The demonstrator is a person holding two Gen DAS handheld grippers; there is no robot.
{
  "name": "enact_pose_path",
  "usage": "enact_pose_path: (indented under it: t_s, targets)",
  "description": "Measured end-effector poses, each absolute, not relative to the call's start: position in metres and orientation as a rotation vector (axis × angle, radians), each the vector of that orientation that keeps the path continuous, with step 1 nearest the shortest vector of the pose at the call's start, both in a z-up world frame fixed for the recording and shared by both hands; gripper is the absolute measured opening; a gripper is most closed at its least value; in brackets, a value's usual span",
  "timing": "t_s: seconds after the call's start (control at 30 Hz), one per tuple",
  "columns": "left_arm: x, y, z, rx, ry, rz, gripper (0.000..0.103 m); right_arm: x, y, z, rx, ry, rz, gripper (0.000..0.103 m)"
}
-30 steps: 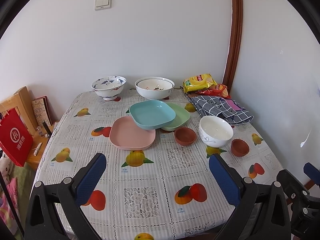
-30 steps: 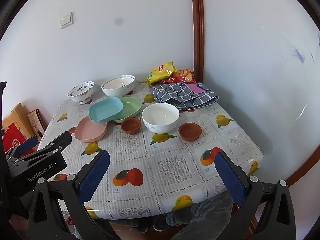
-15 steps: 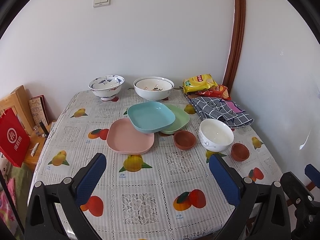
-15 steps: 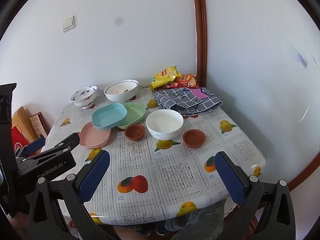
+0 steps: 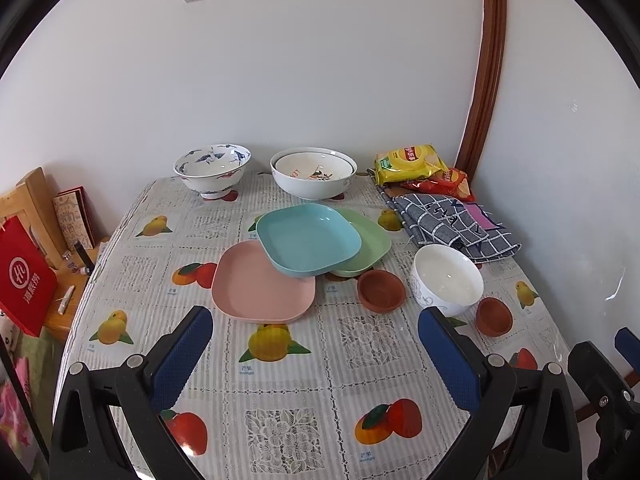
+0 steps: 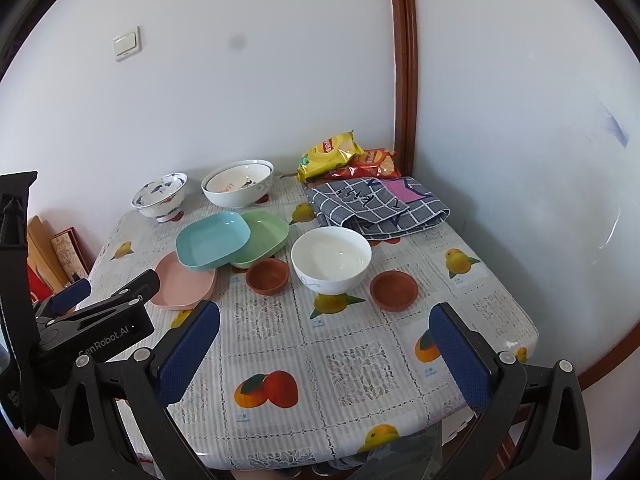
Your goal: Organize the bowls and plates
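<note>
On the fruit-print table (image 5: 300, 380) a blue plate (image 5: 308, 238) rests tilted across a pink plate (image 5: 260, 284) and a green plate (image 5: 366, 242). A white bowl (image 5: 447, 280) stands between two small brown dishes (image 5: 381, 290) (image 5: 494, 315). A blue-patterned bowl (image 5: 212, 170) and two nested white bowls (image 5: 313, 172) stand at the back. My left gripper (image 5: 312, 340) is open and empty above the near table, short of the pink plate. My right gripper (image 6: 324, 336) is open and empty, short of the white bowl (image 6: 331, 258).
Snack bags (image 5: 412, 162) and a checked cloth (image 5: 452, 224) lie at the back right by the wall corner. A wooden chair with a red bag (image 5: 22, 276) stands left of the table. The left gripper's body (image 6: 92, 320) shows at the left of the right wrist view.
Both grippers have moved slightly forward and to the left over the table; the dishes look a little nearer. Nothing on the table has moved.
</note>
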State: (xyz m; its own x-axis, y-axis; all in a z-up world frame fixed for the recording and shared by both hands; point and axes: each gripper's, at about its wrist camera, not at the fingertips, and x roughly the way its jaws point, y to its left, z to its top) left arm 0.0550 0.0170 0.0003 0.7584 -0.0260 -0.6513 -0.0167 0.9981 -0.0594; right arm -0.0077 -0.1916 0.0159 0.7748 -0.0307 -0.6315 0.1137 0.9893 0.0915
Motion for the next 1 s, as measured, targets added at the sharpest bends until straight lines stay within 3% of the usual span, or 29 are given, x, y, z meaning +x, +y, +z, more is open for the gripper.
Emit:
enact_pose_path:
  t_s: [1.0]
  targets:
    - [0.173,0.045,-0.030,-0.100,0.829,0.061,0.103,0.135,-0.171,-0.013,0.163,0.765,0.086,0.098]
